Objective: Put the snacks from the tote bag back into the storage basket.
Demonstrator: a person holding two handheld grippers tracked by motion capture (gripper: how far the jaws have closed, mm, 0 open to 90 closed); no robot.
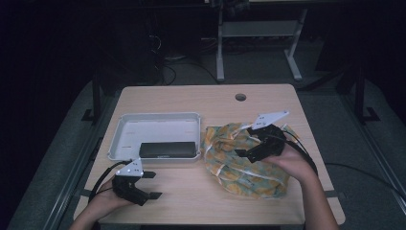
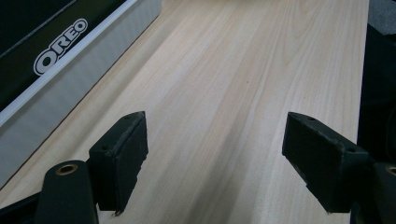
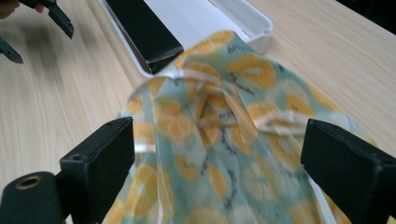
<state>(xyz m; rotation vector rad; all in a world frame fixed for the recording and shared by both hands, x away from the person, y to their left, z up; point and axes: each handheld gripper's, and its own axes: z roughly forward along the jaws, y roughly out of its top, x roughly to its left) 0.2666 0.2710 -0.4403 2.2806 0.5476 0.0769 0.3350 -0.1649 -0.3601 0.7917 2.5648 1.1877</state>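
Orange-slice-printed crumpled plastic bag (image 1: 244, 160) lies right of the white tray (image 1: 125, 129), the right gripper (image 1: 249, 152) spread wide over it, seemingly to pinch it, while the left gripper (image 1: 152, 185) idles released.

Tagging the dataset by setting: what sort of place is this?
Probably a lab or office workroom, dimly lit. A plain wooden desk with a cable hole stands on grey carpet, with a second desk's white metal legs and loose cables behind it.
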